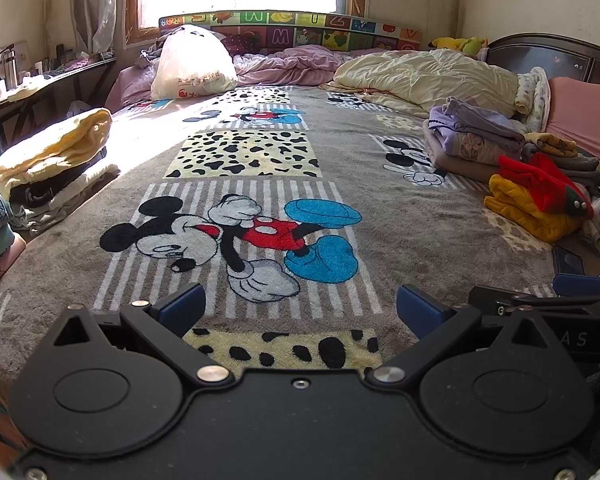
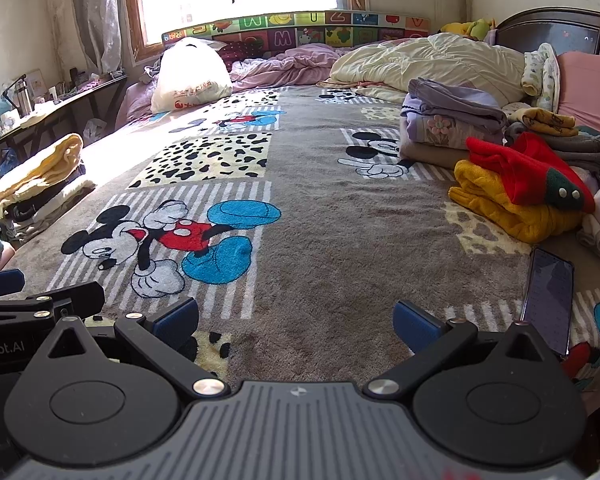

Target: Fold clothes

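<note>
Both tools, left tool (image 1: 298,310) and right tool (image 2: 296,320), gape empty; loose red-and-mustard fleece garments (image 2: 520,196) at 2 o'clock unfolded, cream-topped folded stack (image 1: 56,160) at 9 o'clock done.

Phone (image 2: 548,300) on cartoon blanket (image 2: 320,240) — white bag (image 2: 192,76)

Blanket (image 2: 320,248) middle lies free between clothes piles (image 2: 512,196) and phone (image 2: 548,300)

My left gripper (image 1: 298,312): black linkage, blue pads, silver screws. Right gripper (image 2: 295,322): same, w/ ribbed grey body.
</note>
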